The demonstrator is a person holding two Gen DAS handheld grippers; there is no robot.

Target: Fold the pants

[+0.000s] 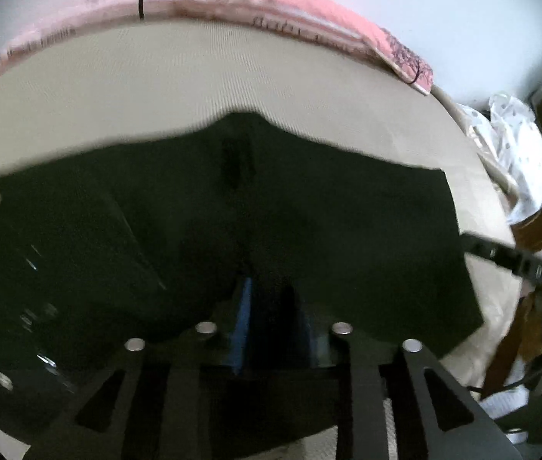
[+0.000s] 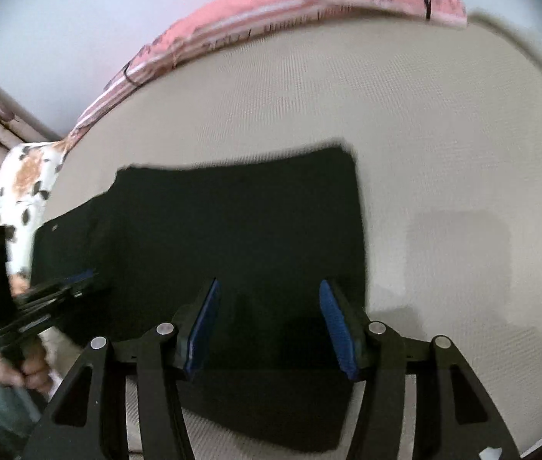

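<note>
The dark pants (image 2: 232, 230) lie folded into a rough rectangle on a beige mattress (image 2: 424, 122); they also fill the left wrist view (image 1: 271, 211). My left gripper (image 1: 271, 306) is shut on a fold of the pants at their left edge; it shows in the right wrist view (image 2: 75, 280) at the left, held by a hand. My right gripper (image 2: 269, 303) is open just above the near edge of the pants, its blue pads (image 2: 205, 322) wide apart with nothing between them. It shows at the right edge of the left wrist view (image 1: 520, 260).
A pink patterned sheet (image 2: 309, 4) runs along the mattress's far edge against a pale wall. A spotted white cloth (image 2: 21, 191) hangs off the left side. Bare mattress lies right of the pants (image 2: 462, 249).
</note>
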